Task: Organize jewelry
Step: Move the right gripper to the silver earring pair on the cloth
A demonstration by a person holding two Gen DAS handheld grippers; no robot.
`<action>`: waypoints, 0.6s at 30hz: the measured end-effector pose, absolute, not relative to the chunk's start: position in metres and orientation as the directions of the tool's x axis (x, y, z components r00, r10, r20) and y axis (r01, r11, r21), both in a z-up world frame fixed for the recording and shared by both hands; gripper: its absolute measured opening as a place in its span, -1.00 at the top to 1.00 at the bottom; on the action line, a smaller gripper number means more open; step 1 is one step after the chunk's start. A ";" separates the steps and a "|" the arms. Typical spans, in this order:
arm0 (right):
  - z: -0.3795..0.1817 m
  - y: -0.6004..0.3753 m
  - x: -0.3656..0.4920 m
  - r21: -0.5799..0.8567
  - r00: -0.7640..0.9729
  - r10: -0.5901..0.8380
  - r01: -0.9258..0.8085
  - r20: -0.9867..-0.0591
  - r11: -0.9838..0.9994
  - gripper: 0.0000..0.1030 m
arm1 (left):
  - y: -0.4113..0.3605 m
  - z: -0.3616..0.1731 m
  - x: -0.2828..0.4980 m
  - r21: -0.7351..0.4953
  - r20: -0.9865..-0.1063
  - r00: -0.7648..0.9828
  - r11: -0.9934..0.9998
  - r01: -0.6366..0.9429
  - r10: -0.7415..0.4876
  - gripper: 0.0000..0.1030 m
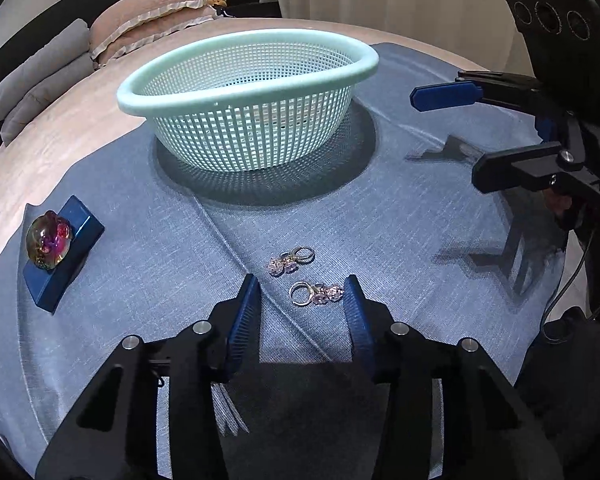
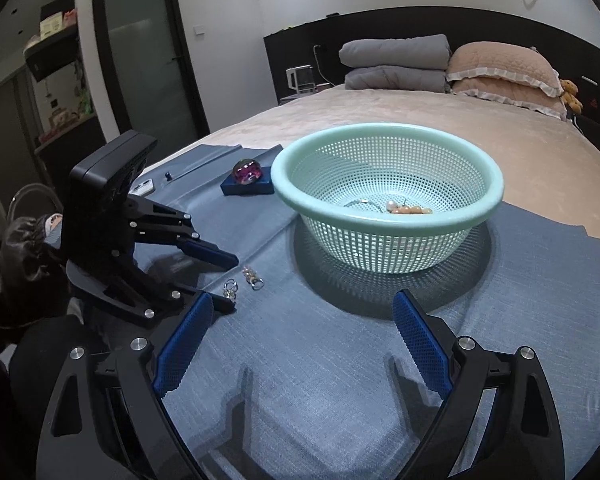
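Two hoop earrings with pink crystals lie on the blue cloth. The near earring (image 1: 315,293) (image 2: 229,290) sits between the tips of my open left gripper (image 1: 302,294) (image 2: 231,285), untouched. The far earring (image 1: 291,261) (image 2: 253,278) lies just beyond it. A mint green mesh basket (image 1: 247,65) (image 2: 388,222) stands further back and holds a pearl piece (image 2: 408,209) and a thin chain. My right gripper (image 2: 302,310) (image 1: 448,136) is open and empty, hovering to the right above the cloth.
An iridescent glass ornament (image 1: 49,245) (image 2: 247,171) rests on a dark blue box (image 1: 66,254) (image 2: 247,189) at the left. The blue cloth (image 1: 400,224) covers a bed with pink pillows (image 2: 504,72) and grey folded blankets (image 2: 396,62).
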State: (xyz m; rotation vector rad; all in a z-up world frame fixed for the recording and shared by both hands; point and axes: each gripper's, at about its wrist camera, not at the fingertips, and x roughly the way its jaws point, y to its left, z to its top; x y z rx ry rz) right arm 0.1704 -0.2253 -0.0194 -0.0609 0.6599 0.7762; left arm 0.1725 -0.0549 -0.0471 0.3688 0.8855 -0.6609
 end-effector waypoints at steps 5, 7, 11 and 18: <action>-0.024 -0.206 0.177 0.175 0.508 0.624 -0.675 -0.594 0.717 -0.66 | -0.045 -0.047 0.179 0.003 -0.807 0.457 0.771 0.637 -0.374 0.62; -0.024 -0.199 0.179 0.175 0.503 0.626 -0.680 -0.596 0.712 -0.66 | -0.042 -0.047 0.181 -0.007 -0.807 0.454 0.774 0.633 -0.379 0.74; -0.027 -0.183 0.178 0.129 0.484 0.614 -0.711 -0.624 0.691 -0.66 | -0.040 -0.046 0.184 -0.022 -0.806 0.441 0.764 0.645 -0.395 0.81; -0.037 -0.154 0.180 0.077 0.438 0.605 -0.766 -0.665 0.639 -0.43 | -0.032 -0.037 0.188 -0.069 -0.792 0.427 0.758 0.649 -0.437 0.98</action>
